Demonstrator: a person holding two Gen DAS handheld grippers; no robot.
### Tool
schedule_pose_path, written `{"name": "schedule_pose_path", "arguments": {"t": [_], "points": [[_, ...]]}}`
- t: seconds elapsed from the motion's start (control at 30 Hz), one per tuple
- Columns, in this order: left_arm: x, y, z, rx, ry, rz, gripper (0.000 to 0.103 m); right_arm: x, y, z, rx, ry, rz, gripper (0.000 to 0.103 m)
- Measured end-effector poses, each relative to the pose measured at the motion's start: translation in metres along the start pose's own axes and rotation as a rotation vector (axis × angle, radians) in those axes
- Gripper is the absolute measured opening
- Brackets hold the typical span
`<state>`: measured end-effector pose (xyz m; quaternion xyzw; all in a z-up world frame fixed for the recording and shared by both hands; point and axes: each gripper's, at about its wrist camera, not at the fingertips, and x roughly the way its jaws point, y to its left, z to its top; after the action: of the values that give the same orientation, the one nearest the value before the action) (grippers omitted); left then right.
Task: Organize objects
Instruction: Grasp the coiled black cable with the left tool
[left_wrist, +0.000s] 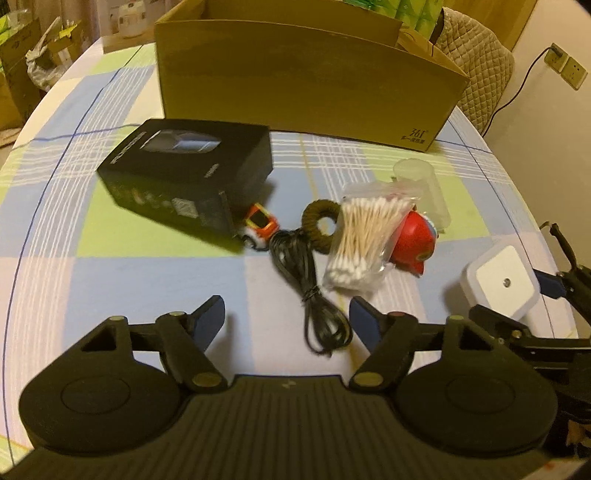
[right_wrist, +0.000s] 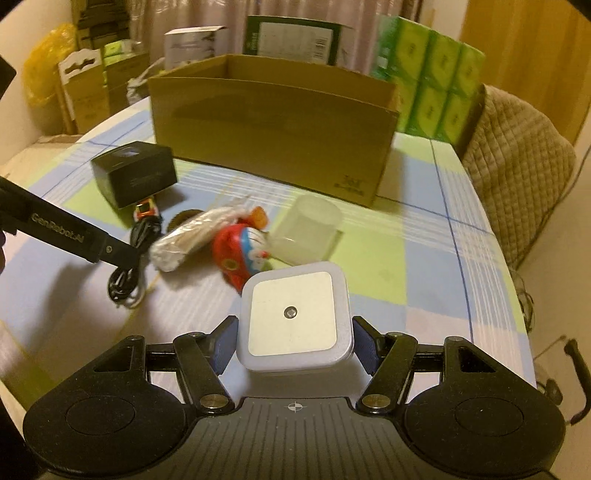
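My right gripper (right_wrist: 295, 341) is shut on a white square night light (right_wrist: 293, 314), its blue pads pressed on both sides; the light (left_wrist: 504, 286) also shows at the far right of the left wrist view, held above the table. My left gripper (left_wrist: 287, 314) is open, low over a coiled black cable (left_wrist: 310, 288) whose loop lies near the right fingertip, untouched. Beyond it lie a black box (left_wrist: 188, 173), a small toy car (left_wrist: 258, 229), a brown hair ring (left_wrist: 319, 221), a bag of cotton swabs (left_wrist: 365, 240), a red toy (left_wrist: 415, 243) and a clear plastic cup (left_wrist: 424, 184).
An open cardboard box (right_wrist: 266, 140) stands at the back of the checked tablecloth (right_wrist: 424, 258). Green tissue packs (right_wrist: 436, 85) and a quilted chair back (right_wrist: 517, 166) are behind and to the right. Stacked cartons (right_wrist: 85, 92) sit off the table's left.
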<state>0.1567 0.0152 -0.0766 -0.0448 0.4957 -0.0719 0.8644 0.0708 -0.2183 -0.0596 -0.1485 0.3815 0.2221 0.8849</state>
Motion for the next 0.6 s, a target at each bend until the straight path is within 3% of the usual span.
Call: {"name": "schedule_pose_path", "arguments": {"t": [0.2,0.43,0.5,0.6], "points": [[0.018,-0.012,0.005,0.012,0.015,0.027,0.038,-0.001,-0.007,0.000,0.027,-0.004,0.001,0.062],[0.027,-0.015,0.005,0.010,0.031,0.031,0.024,0.001,-0.012,0.000,0.051,-0.003,0.009,0.062],[0.026,-0.015,0.004,0.022,0.030,0.043,0.011,0.000,-0.013,0.000,0.059,-0.001,0.014,0.062],[0.021,-0.012,0.001,0.010,0.044,0.048,0.011,-0.004,-0.015,0.001,0.075,-0.002,0.023,0.062]]}}
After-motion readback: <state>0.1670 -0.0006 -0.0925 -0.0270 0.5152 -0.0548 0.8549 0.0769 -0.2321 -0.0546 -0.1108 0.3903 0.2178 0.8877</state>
